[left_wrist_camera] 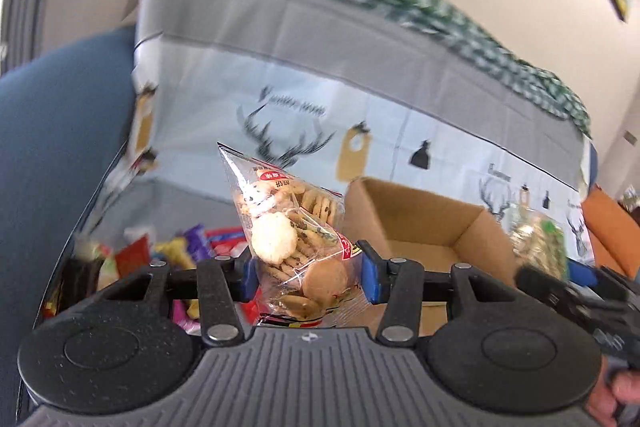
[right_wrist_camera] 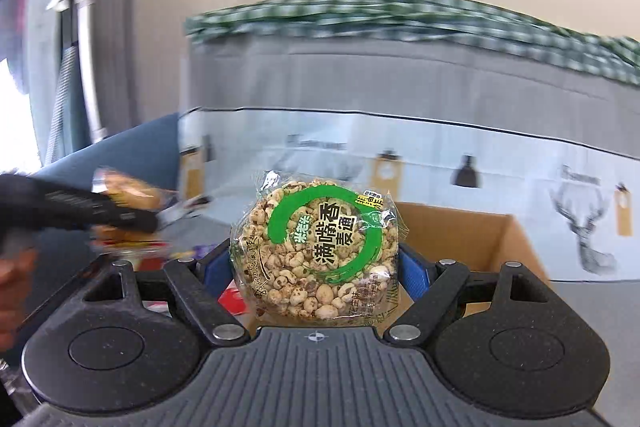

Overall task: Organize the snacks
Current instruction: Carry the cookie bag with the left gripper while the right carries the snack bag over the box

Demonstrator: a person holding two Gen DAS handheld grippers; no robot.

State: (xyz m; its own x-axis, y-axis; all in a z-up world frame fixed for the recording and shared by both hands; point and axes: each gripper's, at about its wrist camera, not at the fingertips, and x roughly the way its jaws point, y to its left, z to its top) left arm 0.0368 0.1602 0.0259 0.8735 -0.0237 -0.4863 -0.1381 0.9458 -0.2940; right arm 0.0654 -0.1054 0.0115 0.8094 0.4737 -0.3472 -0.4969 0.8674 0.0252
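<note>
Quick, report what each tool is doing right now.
Left tool: shut on the cookie bag.
Right tool: shut on the puffed grain cake.

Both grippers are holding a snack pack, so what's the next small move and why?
Probably carry the right gripper, shut on the puffed rice cake pack, forward over the open cardboard box just behind it. The left gripper holds the cookie bag beside that box.

surface: grey table (right_wrist_camera: pixel 592 311) | on it: cardboard box (left_wrist_camera: pixel 424 223), loose snack packets (left_wrist_camera: pixel 176 251)
</note>
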